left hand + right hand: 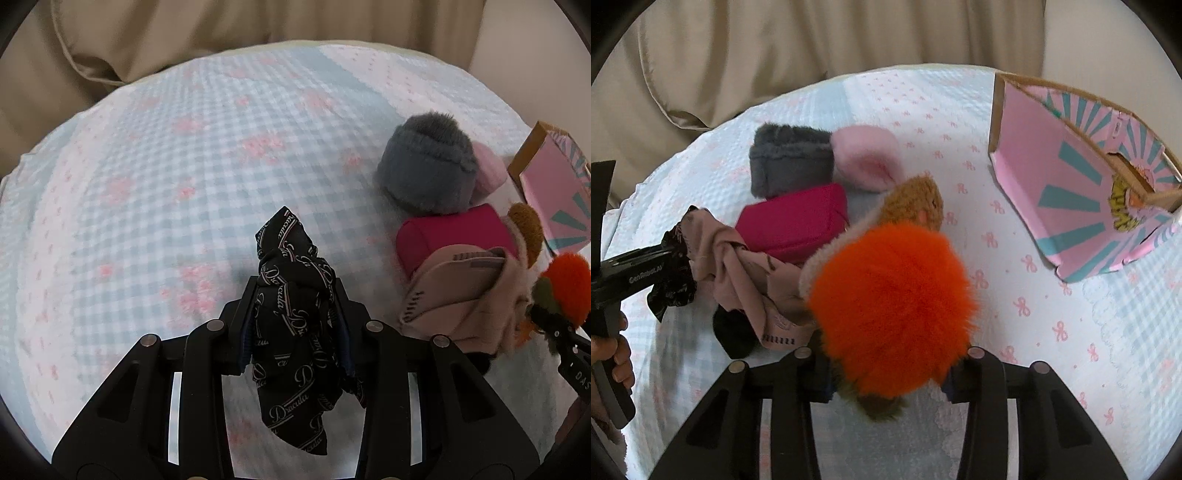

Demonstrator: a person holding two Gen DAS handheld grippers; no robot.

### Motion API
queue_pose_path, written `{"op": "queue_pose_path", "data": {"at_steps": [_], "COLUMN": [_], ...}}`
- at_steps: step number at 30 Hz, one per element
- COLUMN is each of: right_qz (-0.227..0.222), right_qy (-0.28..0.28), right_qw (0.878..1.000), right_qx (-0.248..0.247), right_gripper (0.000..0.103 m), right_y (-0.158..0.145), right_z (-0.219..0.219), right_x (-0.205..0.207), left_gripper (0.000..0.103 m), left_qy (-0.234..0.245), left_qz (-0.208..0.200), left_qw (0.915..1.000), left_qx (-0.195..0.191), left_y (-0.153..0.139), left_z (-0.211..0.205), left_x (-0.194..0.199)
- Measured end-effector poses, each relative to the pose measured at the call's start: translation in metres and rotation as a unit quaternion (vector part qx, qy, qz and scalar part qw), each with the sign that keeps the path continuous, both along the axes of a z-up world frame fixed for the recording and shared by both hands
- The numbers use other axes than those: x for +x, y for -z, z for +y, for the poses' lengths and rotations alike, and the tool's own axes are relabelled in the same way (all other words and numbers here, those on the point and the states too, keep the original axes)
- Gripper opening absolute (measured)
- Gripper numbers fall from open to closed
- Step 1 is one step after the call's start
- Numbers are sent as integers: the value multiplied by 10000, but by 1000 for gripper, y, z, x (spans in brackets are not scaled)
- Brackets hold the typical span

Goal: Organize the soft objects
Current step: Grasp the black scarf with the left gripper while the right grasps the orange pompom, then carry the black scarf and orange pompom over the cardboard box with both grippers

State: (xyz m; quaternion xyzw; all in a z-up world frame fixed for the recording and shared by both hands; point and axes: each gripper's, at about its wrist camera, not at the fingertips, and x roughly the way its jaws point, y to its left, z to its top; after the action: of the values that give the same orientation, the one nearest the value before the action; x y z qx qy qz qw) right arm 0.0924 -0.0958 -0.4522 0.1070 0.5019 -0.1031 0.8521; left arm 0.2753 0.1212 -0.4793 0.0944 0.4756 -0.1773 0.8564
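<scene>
Clamping tight, the left gripper pinches the black printed cloth while the right gripper squeezes the orange plush; lift both straight, clear of the pile, toward the pink box.

Orange plush hides the right tool's fingertips.

- A bed-like surface is covered by a pale blue and white checked bedspread, printed with pink flowers and small pink bows.
- A white scalloped lace band is seen across the cover.
- The background behind is filled by beige curtain-like fabric, hung in soft folds.
- Everything is lit evenly by soft, diffuse light.
</scene>
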Motion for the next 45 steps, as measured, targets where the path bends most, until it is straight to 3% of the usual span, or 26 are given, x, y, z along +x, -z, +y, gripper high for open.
{"op": "queue_pose_path", "data": {"at_steps": [8, 15, 23, 29, 37, 45], "right_qz": [-270, -656, -969, -1133, -1111, -729], "right_qy": [-142, -247, -411, -419, -491, -382], "right_qw": [9994, 9973, 9939, 9922, 9917, 9951], "right_qx": [-133, -207, -334, -313, -425, -541], "right_gripper": [38, 38, 38, 38, 38, 38], "right_y": [-53, -140, -242, -289, -315, -294], "right_z": [6, -8, -52, -108, -200, -277], "right_x": [-11, -18, -25, -38, -42, -24], "left_gripper": [32, 32, 32, 32, 32, 32], "left_qy": [-254, -574, -806, -979, -1027, -892], "left_qz": [-114, -296, -709, -774, -766, -342], "left_qw": [9996, 9978, 9939, 9911, 9901, 9930], "left_qx": [-29, -169, -234, -460, -572, -687], "left_y": [-47, -122, -226, -275, -300, -285], "left_z": [7, 1, -44, -102, -214, -309], "left_x": [-23, -51, -92, -125, -151, -151]}}
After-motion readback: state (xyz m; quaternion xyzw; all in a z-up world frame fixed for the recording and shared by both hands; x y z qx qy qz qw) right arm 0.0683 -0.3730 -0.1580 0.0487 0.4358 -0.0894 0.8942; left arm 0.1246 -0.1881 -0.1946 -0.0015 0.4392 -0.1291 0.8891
